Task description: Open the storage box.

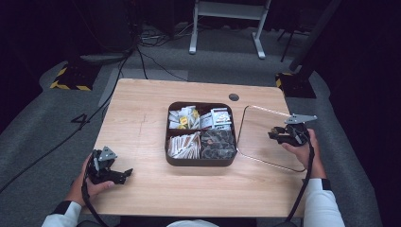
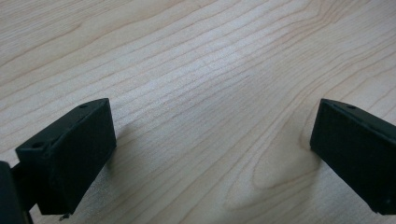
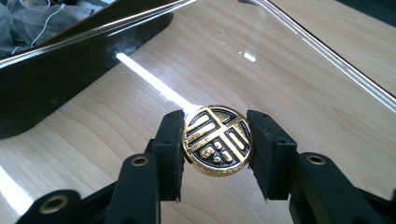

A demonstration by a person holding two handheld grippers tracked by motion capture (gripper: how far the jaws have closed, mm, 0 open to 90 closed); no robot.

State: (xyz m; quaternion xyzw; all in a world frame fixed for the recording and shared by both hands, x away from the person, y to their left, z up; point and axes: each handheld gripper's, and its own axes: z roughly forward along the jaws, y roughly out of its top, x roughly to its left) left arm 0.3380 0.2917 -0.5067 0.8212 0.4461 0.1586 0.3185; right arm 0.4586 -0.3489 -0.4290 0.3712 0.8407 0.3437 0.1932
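A dark square box (image 1: 201, 162) with four compartments of sachets and packets stands mid-table. To its right is a clear flat lid (image 1: 257, 120), low over the wood; whether it rests on the table I cannot tell. At the lid's middle, my right gripper (image 1: 280, 135) is shut on the round gold-and-black knob (image 3: 216, 140), one pad pressing each side of it. The lid's edge (image 3: 327, 51) runs across the right gripper view. My left gripper (image 1: 124, 176) lies near the table's front left corner, wide open (image 2: 212, 144) over bare wood, nothing between its jaws.
The box's dark wall (image 3: 70, 70) is close to the left of the knob. A small round grommet (image 1: 233, 97) sits in the table behind the box. Cables trail over the grey floor beyond the table's far edge.
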